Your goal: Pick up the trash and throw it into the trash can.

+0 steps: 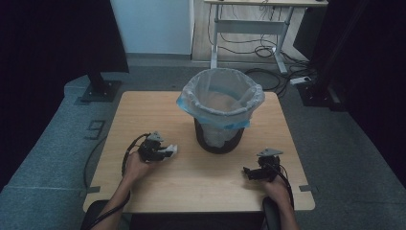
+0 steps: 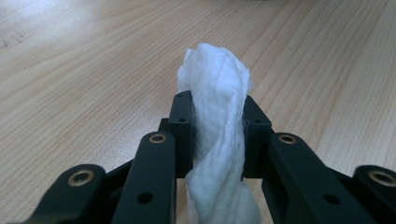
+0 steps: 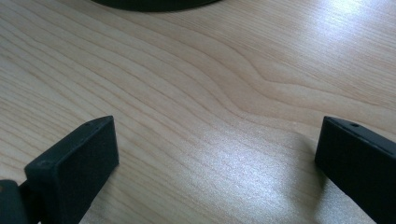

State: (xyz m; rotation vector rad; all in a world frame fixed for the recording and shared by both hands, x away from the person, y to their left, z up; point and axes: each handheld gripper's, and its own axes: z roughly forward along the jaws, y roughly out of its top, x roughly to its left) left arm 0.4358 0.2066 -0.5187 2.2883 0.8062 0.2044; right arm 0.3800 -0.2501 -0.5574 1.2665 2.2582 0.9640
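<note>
Black jaws of the left hand-held gripper [image 2: 212, 140] clamp a twisted white tissue wad [image 2: 217, 112] at lower centre, just above the tabletop [image 2: 70, 70]. At lower right of the high view, the right hand-held gripper [image 1: 249, 172] rests spread wide and empty, near the lined bin [image 1: 221, 103].

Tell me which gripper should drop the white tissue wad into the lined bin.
Left. The left gripper is shut on the tissue wad, beside the lined bin. The right gripper is open over bare table, holding nothing.
</note>
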